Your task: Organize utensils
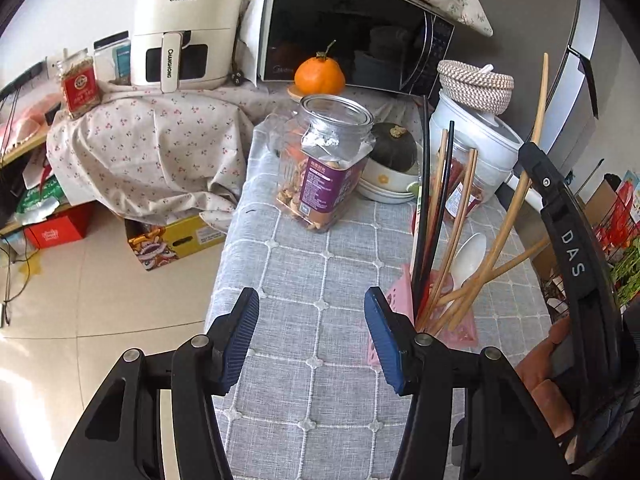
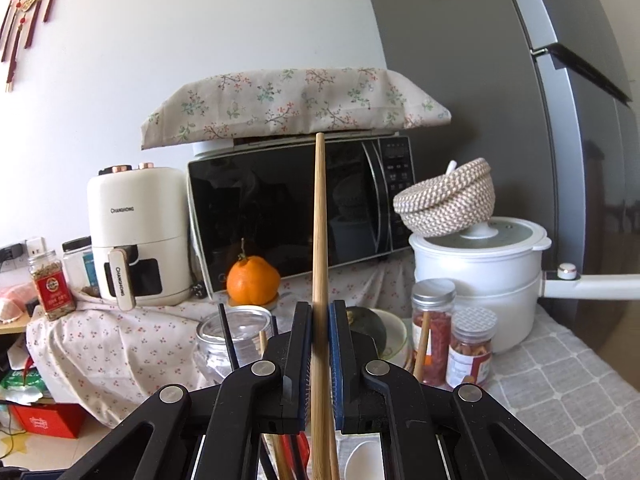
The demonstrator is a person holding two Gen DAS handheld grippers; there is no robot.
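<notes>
The right gripper [image 2: 320, 344] pinches a light, stiff, slippery bamboo chopstick [image 2: 320, 220] mid-shaft. The left gripper [image 1: 311, 336] hangs wide, holding nothing, over the counter [image 1: 304, 248].

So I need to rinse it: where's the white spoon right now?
The white spoon stands bowl-up in the pink holder among the chopsticks, at the left wrist view's right, just right of the open left gripper.

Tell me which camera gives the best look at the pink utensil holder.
The left wrist view. There the pink utensil holder stands on the checked tablecloth with chopsticks and a white spoon rising from it. In the right wrist view the holder itself is hidden behind the right gripper, shut on a bamboo chopstick.
</notes>
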